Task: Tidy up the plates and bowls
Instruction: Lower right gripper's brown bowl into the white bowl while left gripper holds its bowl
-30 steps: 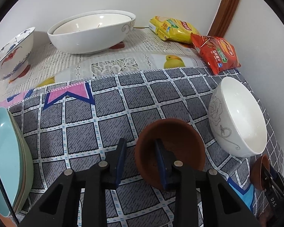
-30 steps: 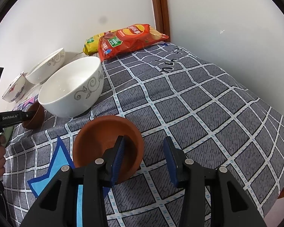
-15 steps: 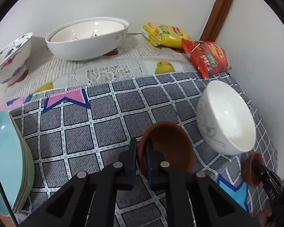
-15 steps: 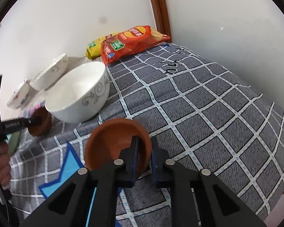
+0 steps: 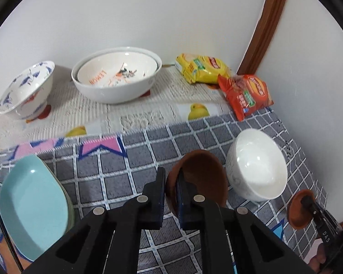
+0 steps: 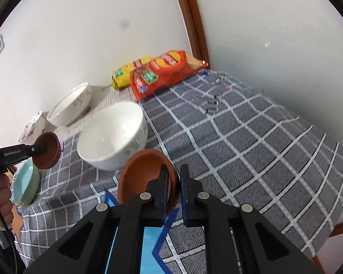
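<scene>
My left gripper (image 5: 171, 183) is shut on the rim of a small brown bowl (image 5: 201, 178) and holds it tilted above the grey checked cloth. My right gripper (image 6: 175, 182) is shut on the rim of a second brown bowl (image 6: 144, 173), also lifted; that bowl shows at the right edge of the left wrist view (image 5: 298, 209). The left bowl shows in the right wrist view (image 6: 48, 149). A white bowl (image 5: 257, 164) stands between them, also seen in the right wrist view (image 6: 112, 134).
Stacked teal plates (image 5: 32, 203) lie at the left. A large white bowl with another nested in it (image 5: 116, 75) and a blue-patterned bowl (image 5: 25, 89) stand at the back by the wall. Yellow (image 5: 201, 70) and red (image 5: 247, 93) snack bags lie in the back corner.
Both grippers closed on the rims of their brown bowls and lifted them off the cloth. Both views have risen and tilted.
</scene>
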`<state>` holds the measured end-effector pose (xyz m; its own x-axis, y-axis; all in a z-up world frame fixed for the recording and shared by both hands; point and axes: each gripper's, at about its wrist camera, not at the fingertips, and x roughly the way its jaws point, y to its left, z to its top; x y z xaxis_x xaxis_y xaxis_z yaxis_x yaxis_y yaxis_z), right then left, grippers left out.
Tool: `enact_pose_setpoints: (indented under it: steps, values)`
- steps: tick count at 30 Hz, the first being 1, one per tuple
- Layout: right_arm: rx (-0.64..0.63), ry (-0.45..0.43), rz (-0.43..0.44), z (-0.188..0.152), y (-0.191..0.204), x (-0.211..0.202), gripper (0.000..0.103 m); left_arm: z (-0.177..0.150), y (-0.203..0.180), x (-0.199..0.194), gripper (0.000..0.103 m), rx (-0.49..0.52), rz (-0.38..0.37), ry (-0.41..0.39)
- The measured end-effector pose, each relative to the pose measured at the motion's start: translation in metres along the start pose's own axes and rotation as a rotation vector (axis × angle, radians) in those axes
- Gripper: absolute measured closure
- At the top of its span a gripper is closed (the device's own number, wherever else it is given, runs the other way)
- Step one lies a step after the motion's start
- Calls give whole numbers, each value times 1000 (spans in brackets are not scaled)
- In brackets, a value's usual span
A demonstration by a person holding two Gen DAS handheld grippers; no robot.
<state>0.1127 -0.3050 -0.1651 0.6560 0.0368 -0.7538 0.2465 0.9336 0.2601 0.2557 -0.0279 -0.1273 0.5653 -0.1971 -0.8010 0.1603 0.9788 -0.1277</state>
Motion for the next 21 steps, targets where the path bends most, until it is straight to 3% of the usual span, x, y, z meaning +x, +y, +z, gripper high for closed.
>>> enact_pose_setpoints:
  steps: [9, 21]
  values:
    - [-4, -53, 4, 41, 18, -18, 93, 29, -15, -10, 94, 45, -3, -18]
    - [-11, -67, 14, 64, 39, -6, 93, 51, -30, 15, 94, 84, -17, -16]
